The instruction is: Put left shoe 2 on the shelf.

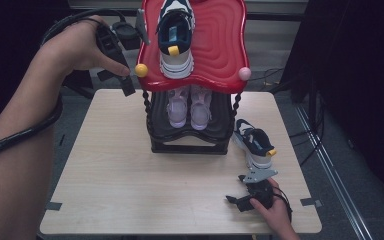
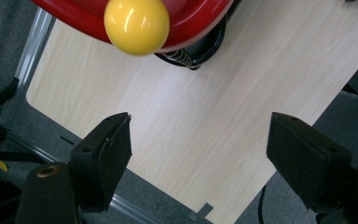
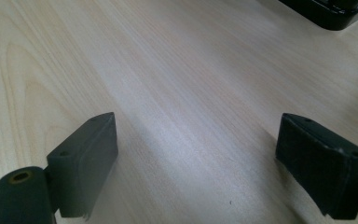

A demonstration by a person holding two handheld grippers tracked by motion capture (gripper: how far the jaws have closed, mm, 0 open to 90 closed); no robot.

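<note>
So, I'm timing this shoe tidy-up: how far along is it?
One dark sneaker stands on the rack's red top shelf, and a pale pair sits below. Both grippers are open and empty, left gripper beside the rack, right gripper on the table. The matching sneaker remains on the table.

recording lab, dark curtains, floor cables

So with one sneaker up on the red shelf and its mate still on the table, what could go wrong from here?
1. The top sneaker sits near the left front edge of the red shelf; the left gripper, open beside that corner, could knock it off.
2. The yellow ball on the corner is close to the left gripper; a bump might rock the rack.
3. The table sneaker lies by the table's right edge; a clumsy grab by the open right gripper could push it off.
</note>
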